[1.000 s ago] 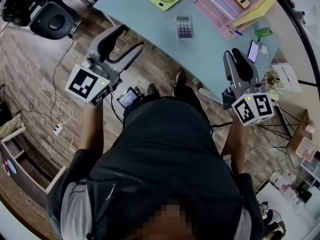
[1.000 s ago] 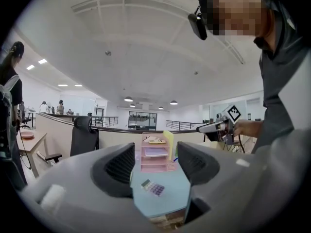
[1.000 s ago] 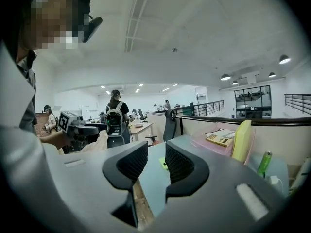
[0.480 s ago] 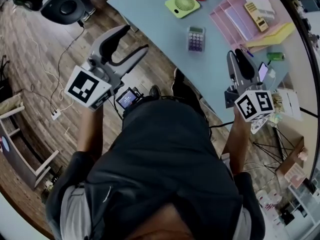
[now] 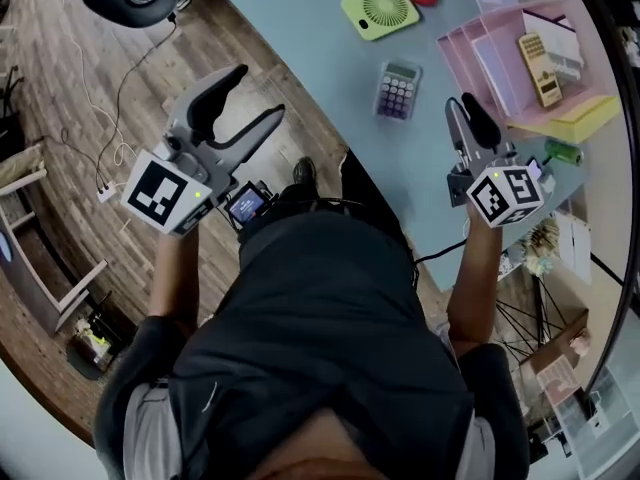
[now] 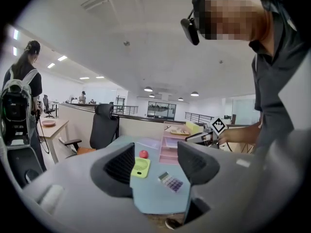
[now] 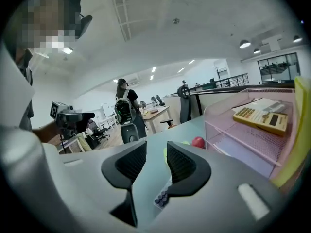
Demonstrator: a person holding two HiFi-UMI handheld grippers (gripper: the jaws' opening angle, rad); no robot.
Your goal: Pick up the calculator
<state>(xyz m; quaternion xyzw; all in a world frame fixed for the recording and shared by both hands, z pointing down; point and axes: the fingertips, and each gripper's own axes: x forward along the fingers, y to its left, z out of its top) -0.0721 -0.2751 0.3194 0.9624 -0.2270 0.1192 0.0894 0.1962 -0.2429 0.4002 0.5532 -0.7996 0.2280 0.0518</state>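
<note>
both empty, left gripper (image 5: 258,93) agape, right gripper (image 5: 462,104) just opening, calculator (image 5: 398,90) whole overhead, seemingly clipped behind right jaw

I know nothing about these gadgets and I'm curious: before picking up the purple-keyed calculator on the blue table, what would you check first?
1. Small grey calculator with purple keys lies uncovered on the pale blue table: ok.
2. Right hand-held gripper empty: ok; its jaws have just been opening, with nothing between them.
3. Jaw gap wide enough: probably not ok, it looks narrow.
4. Gripper over the calculator: not ok, it is off to one side, apart.
5. Left hand-held gripper out of the way: ok, open, beyond the table's edge.
</note>
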